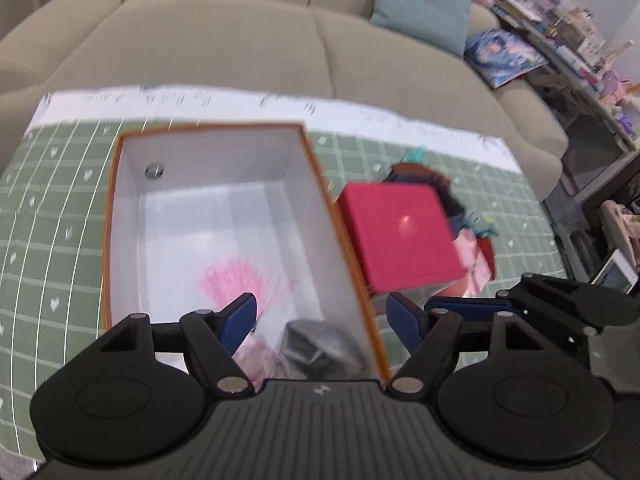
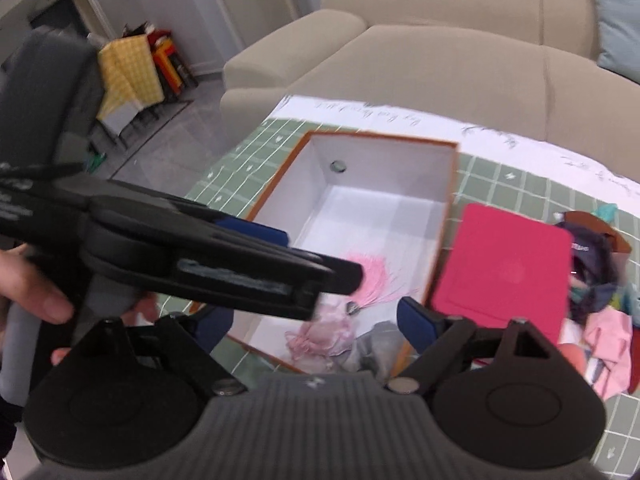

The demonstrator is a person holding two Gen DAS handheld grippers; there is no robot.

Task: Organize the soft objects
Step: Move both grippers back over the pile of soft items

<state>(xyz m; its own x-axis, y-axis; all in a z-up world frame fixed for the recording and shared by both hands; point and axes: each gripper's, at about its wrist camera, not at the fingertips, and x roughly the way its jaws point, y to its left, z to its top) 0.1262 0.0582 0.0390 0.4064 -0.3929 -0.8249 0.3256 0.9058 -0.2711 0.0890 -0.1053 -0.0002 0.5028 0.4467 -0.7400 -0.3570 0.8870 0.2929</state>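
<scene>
An open orange box with a white inside (image 1: pixel 208 200) stands on the green checked cloth; it also shows in the right wrist view (image 2: pixel 384 208). Inside at the near end lie a pink tassel (image 1: pixel 236 280), a pale pink soft item (image 2: pixel 324 332) and a grey soft item (image 1: pixel 316 344). My left gripper (image 1: pixel 322 316) is open and empty above the box's near end. My right gripper (image 2: pixel 316 320) is open and empty, just right of the left one, whose body (image 2: pixel 180 256) crosses its view. A pile of soft clothes (image 2: pixel 600 296) lies right of a red box (image 1: pixel 400 232).
The red box (image 2: pixel 504 272) stands between the orange box and the clothes pile (image 1: pixel 472 240). A beige sofa (image 1: pixel 240 40) runs behind the table, with a teal cushion (image 1: pixel 424 0). A cluttered shelf (image 1: pixel 580 48) is at the right.
</scene>
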